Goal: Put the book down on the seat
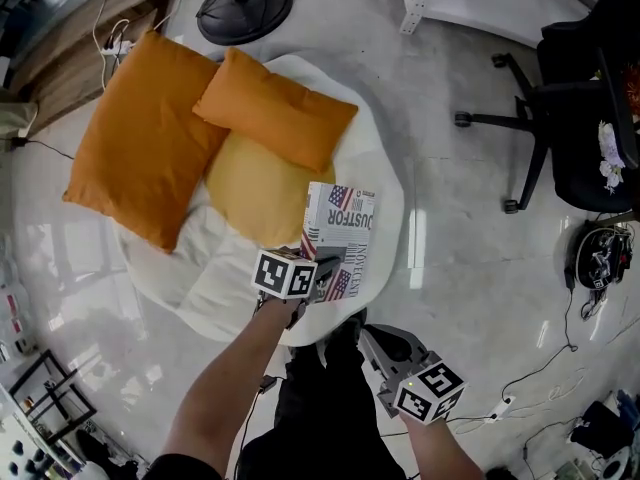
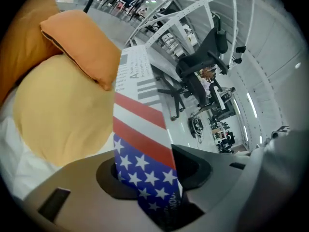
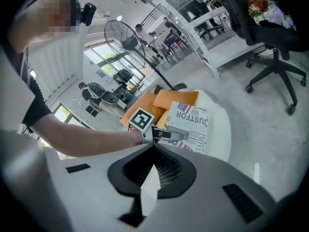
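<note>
One flag-striped book point(image 1: 340, 223) clamped in the left gripper point(image 1: 325, 273), over the white seat point(image 1: 385, 168), right gripper point(image 1: 364, 336) nearer, jaws together, empty

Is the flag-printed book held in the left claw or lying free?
Held: left claw clamps the flag-printed book at its starred corner.

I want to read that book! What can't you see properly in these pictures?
- Book: in the head view the left claw covers its near end; the small print is too tiny.
- Left gripper view: the book is almost edge-on, so no title shows.
- Yellow pillow: head view, partly under the smaller orange pillow and the book.
- Whether the book touches the seat: no view settles it.
</note>
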`<action>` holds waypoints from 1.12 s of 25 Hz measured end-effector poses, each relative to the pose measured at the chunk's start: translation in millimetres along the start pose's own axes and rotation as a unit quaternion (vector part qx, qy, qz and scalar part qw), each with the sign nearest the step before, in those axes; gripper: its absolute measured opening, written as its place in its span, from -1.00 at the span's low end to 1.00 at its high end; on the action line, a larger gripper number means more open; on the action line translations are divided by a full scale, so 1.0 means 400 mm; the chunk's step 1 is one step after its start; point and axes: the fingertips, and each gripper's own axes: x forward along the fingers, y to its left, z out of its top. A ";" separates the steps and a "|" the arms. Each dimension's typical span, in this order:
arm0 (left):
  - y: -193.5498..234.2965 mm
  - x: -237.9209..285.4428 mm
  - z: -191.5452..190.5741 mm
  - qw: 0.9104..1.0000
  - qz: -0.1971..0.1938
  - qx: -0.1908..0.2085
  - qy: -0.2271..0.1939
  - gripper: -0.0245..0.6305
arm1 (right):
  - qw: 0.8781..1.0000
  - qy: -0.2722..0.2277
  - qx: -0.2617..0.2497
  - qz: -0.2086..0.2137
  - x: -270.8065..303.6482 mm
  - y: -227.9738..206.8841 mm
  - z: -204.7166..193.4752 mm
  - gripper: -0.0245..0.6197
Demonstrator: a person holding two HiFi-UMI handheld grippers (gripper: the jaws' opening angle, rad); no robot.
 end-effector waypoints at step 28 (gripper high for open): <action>-0.082 -0.554 -0.017 0.969 0.149 0.147 -0.131 -0.02 | 0.995 0.028 -0.086 0.035 -0.030 0.374 0.052 -0.88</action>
